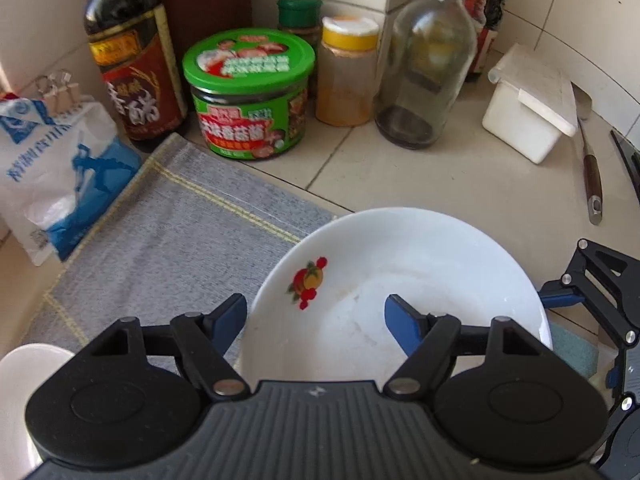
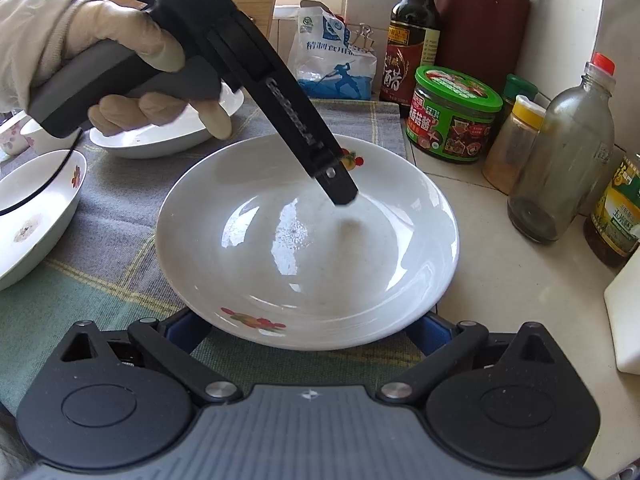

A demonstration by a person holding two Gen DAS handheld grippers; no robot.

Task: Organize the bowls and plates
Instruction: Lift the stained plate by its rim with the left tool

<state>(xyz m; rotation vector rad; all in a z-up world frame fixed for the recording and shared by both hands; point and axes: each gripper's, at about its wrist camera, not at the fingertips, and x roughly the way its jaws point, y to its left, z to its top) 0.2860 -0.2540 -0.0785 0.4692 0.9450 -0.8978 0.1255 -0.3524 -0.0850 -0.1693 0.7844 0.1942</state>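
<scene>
A shallow white ceramic plate with red-and-orange fruit decals (image 2: 304, 248) lies flat near the green-lidded glass jar of sauce (image 2: 452, 116), on the camera's side of it, mostly on a grey checked woven cloth (image 2: 120, 216), with the edge nearest the jar reaching out over the pale tiled bench (image 2: 500, 300). The left gripper (image 1: 315, 304), carried in a hand in a pale glove (image 2: 80, 40), points steeply down at the plate's jar-side rim. It is released, one blue pad outside the rim and the other over the well, seemingly placed to pinch that edge. The right gripper (image 2: 310, 330) waits at the rim farthest from the jar, spread wide and grasping nothing, its fingertips hidden under the lip, probably to steady or lift from below. The plate is glossy and empty, with a faint brownish film in the well. Two more white decorated dishes (image 2: 168, 136) (image 2: 36, 208) sit farther from the jar on the same cloth, not yet stacked.
</scene>
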